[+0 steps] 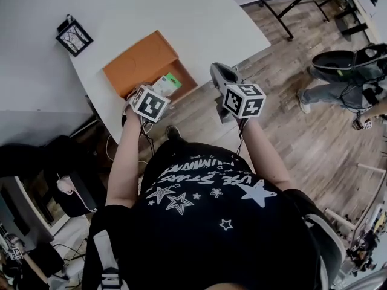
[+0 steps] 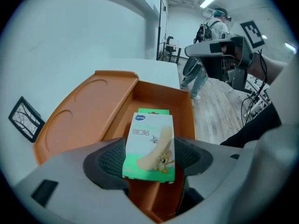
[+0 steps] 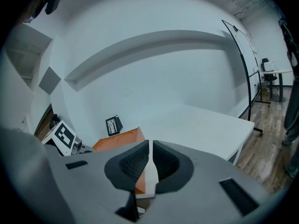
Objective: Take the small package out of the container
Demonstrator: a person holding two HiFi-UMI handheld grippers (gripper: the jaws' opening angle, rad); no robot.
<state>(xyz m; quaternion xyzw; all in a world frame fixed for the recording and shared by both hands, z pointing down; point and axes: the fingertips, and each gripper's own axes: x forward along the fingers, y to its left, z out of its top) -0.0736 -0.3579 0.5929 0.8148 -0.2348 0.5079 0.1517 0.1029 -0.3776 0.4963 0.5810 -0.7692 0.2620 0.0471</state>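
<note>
Left tongs (image 2: 149, 161) clamp the small package (image 2: 148, 141), long axis pointing away, over orange container (image 2: 161, 93) | right tongs (image 3: 150, 164) closed, idle

— What is the small package (image 2: 149, 146) made of?
— Printed card, smooth, with a slight sheen. My left gripper (image 2: 148, 161) has dark pads (image 2: 108, 160) that look rubbery, finely ribbed and matt, set in smooth grey plastic.
— And the container (image 2: 161, 91)?
— Orange plastic, smooth and matt, its open lid the same.
— The table (image 1: 151, 11) under the container?
— White, smooth, matt. The floor (image 1: 290, 101) to the right of the container is grained wood planking with a low shine.
</note>
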